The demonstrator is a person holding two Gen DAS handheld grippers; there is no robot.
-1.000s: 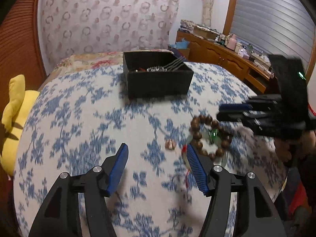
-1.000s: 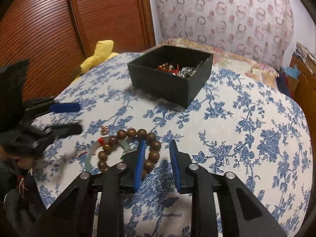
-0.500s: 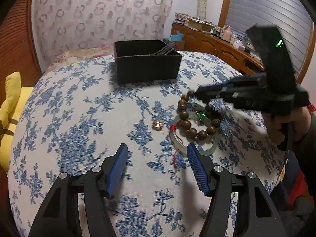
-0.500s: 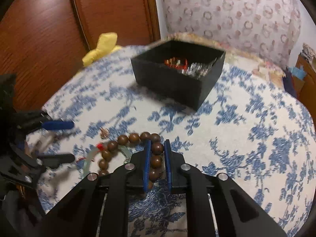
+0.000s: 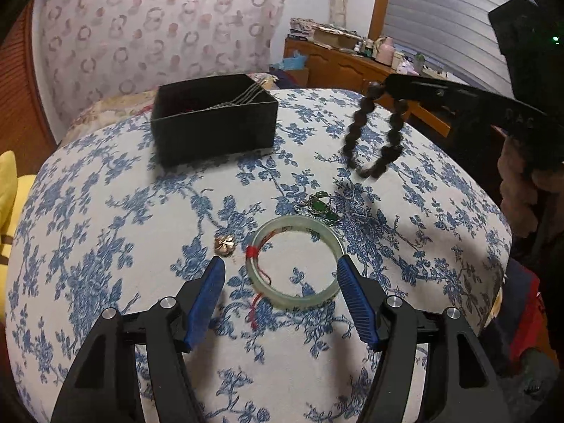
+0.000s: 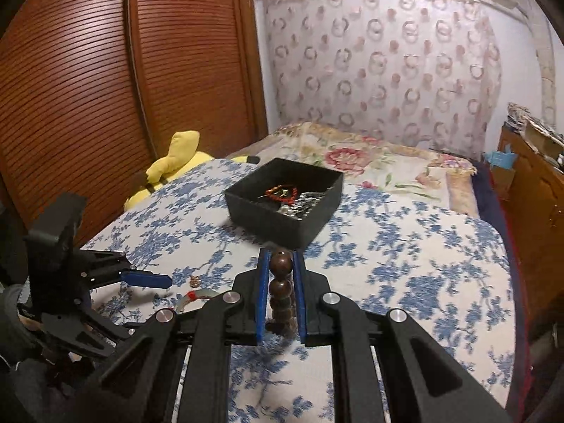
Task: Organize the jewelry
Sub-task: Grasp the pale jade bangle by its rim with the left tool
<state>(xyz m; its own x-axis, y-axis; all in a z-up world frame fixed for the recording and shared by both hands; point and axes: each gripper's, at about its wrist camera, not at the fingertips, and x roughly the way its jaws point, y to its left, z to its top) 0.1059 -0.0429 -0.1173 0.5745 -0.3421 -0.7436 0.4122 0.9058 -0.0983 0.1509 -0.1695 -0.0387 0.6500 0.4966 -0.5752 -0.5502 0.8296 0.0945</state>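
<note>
Several pieces are already stored in the black box (image 6: 285, 208) toward the bed's far edge: a red bracelet (image 6: 282, 191) and silvery items. Left to right near the front edge, a small charm (image 5: 224, 244), a jade bangle (image 5: 295, 262) between the released left gripper (image 5: 280, 296) and a green pendant (image 5: 319, 206) remain. The bead bracelet (image 5: 373, 134) hangs clenched in the right gripper (image 6: 280, 290).

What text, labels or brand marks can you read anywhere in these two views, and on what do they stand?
No text can be read in either view.
right gripper: faint embossed marks on its black arm, too blurred to read.
Black box: no label shows.
Items on the wooden sideboard: too small to read.
A green light glows on the right gripper's body; it is no sign.
</note>
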